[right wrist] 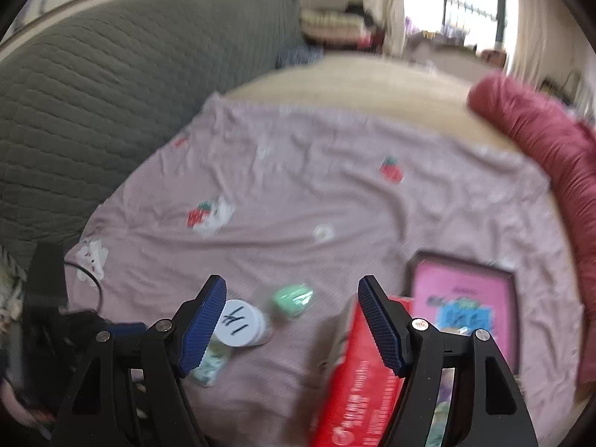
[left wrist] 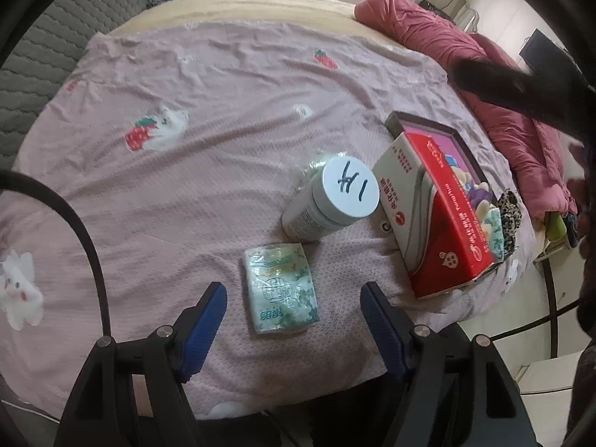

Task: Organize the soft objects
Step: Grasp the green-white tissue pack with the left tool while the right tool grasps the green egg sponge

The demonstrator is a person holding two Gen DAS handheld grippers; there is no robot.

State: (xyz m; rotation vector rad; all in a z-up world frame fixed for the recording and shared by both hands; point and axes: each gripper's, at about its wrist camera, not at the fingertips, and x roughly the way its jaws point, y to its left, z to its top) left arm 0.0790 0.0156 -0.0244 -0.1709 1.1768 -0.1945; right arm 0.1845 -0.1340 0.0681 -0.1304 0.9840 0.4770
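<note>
My left tool (left wrist: 290,320) is spread wide with nothing in it, hanging just above the green tissue pack (left wrist: 281,288) lying on the bed's pink sheet (left wrist: 223,111); my right tool (right wrist: 292,320) is spread and empty too. In the red box (left wrist: 443,219) a tissue pack and a leopard scrunchie (left wrist: 508,212) already sit. I judge this pack and the small green packet (right wrist: 292,300) behind the white-lidded bottle (left wrist: 327,201) are still left.

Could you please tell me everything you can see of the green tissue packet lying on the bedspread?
The tissue packet is a small, soft-looking rectangle in glossy, crinkled plastic wrap, pale green with white floral print and some lettering. It lies flat on the pink bedspread, just in front of the white-capped bottle, apparently not touching it. The left gripper hovers open above it, fingers on either side, not touching. In the right wrist view it shows only partly.
</note>
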